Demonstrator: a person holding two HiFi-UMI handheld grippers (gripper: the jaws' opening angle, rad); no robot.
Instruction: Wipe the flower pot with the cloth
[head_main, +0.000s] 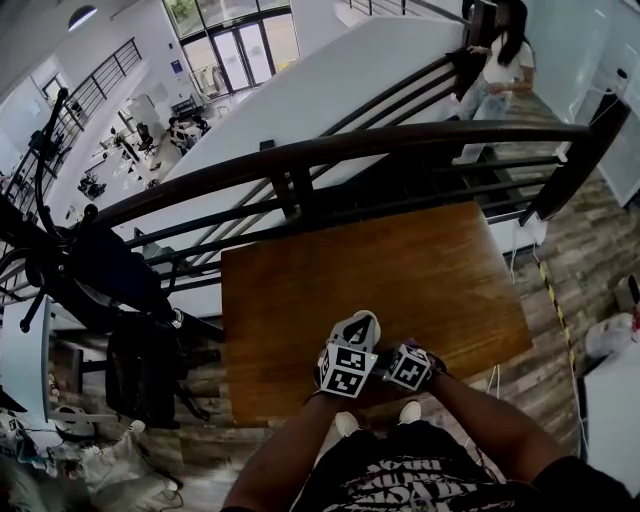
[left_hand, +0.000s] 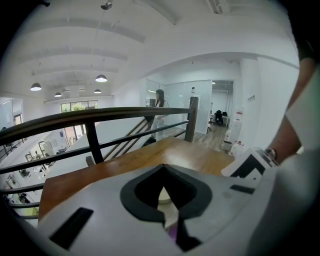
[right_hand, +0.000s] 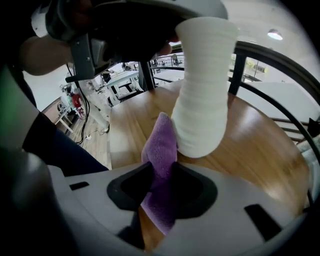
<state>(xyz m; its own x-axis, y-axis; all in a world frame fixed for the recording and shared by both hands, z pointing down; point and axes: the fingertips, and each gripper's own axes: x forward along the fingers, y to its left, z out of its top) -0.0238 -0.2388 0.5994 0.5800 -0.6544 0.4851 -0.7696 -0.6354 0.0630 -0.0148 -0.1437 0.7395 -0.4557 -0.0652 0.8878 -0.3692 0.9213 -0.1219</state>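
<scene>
Two grippers engaged — left gripper (left_hand: 162, 200) clamped on the rim of the white ribbed flower pot (right_hand: 202, 85), held over the wooden table (head_main: 400, 270); right gripper (right_hand: 160, 187) pinching the purple cloth (right_hand: 160, 147) against its lower side — risk: hard wiping could lever the pot loose.

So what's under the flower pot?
Wooden table, and the purple cloth against the flower pot low down. The pot's base is hidden, so contact with the table is unclear.

I stand on an office mezzanine: my wooden table (head_main: 400, 270) stands by a dark metal railing (head_main: 330, 148); upper left, desks and chairs (head_main: 185, 125) on the floor below; top centre, glass entrance doors (head_main: 240, 50).
</scene>
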